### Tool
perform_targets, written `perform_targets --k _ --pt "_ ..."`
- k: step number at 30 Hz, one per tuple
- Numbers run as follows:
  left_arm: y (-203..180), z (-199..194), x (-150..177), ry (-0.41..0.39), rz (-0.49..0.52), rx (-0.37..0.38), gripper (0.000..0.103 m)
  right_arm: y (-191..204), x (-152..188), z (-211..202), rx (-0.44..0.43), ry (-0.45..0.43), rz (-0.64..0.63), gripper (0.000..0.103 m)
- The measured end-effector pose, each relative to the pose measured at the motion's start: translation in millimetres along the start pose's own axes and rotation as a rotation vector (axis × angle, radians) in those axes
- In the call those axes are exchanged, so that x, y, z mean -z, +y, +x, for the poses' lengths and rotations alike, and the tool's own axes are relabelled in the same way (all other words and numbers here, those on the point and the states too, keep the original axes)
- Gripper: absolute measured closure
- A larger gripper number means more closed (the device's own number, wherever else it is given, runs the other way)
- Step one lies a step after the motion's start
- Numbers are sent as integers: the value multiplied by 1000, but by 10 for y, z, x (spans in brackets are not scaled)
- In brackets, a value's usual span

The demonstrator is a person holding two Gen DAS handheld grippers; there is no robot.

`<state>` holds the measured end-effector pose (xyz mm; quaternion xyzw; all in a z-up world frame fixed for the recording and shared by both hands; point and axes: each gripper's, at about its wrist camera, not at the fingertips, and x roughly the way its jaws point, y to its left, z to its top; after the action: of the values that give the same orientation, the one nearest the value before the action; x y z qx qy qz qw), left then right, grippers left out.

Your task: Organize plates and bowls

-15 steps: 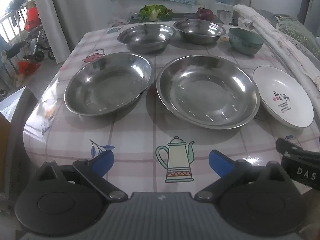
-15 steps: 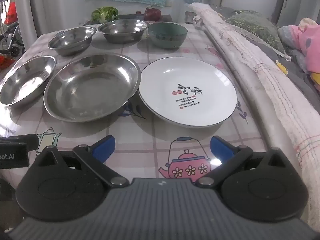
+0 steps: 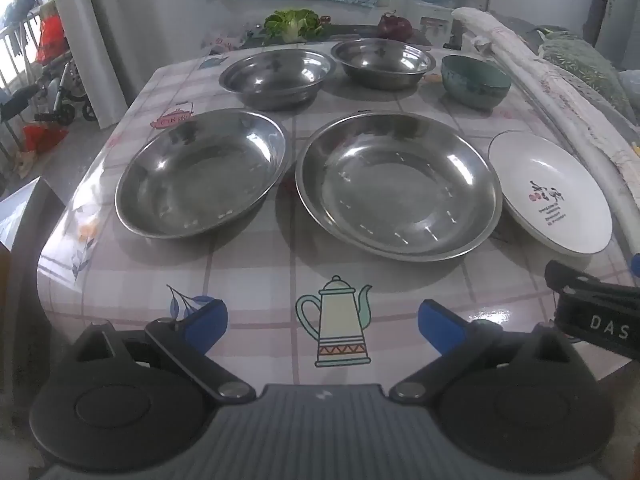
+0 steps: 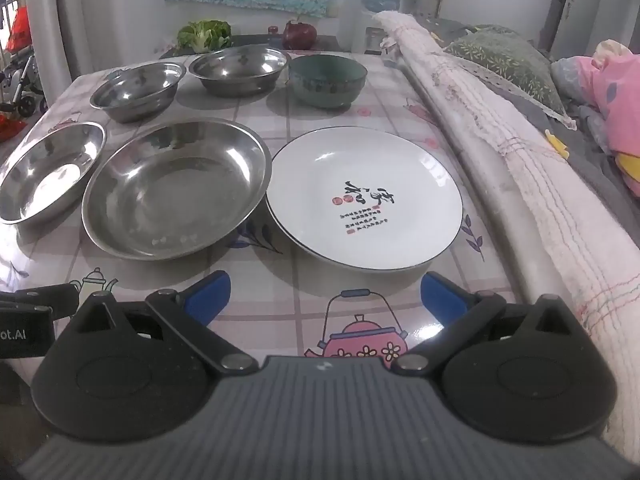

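Note:
Six dishes stand on a checked tablecloth (image 3: 260, 272). In front: a steel plate (image 3: 200, 176) at left, a larger steel plate (image 3: 396, 188) in the middle, a white printed plate (image 4: 364, 196) at right. Behind them: two steel bowls (image 3: 276, 74) (image 3: 382, 62) and a teal bowl (image 3: 476, 80). My left gripper (image 3: 322, 320) is open above the near table edge, short of the steel plates. My right gripper (image 4: 324, 294) is open just short of the white plate. Nothing is between either pair of fingers. The right gripper's body (image 3: 592, 316) shows at the left view's right edge.
A rolled quilt (image 4: 500, 152) runs along the table's right side, with pillows and bedding beyond. Green vegetables (image 3: 294, 26) and a dark red onion (image 4: 299, 34) lie past the far edge. The table's left edge drops to the floor, where a stroller (image 3: 52, 96) stands.

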<state>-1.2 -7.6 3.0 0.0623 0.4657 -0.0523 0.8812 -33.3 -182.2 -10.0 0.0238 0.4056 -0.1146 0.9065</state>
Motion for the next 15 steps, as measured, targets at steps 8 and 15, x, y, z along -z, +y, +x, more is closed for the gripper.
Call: perform_targets --k 8,15 --pt "22 -40 -52 -14 0 -1 1 91 -17 -16 6 -11 -11 1" --pt "22 -58 -60 -16 1 6 1 101 -39 -43 1 -18 -11 1"
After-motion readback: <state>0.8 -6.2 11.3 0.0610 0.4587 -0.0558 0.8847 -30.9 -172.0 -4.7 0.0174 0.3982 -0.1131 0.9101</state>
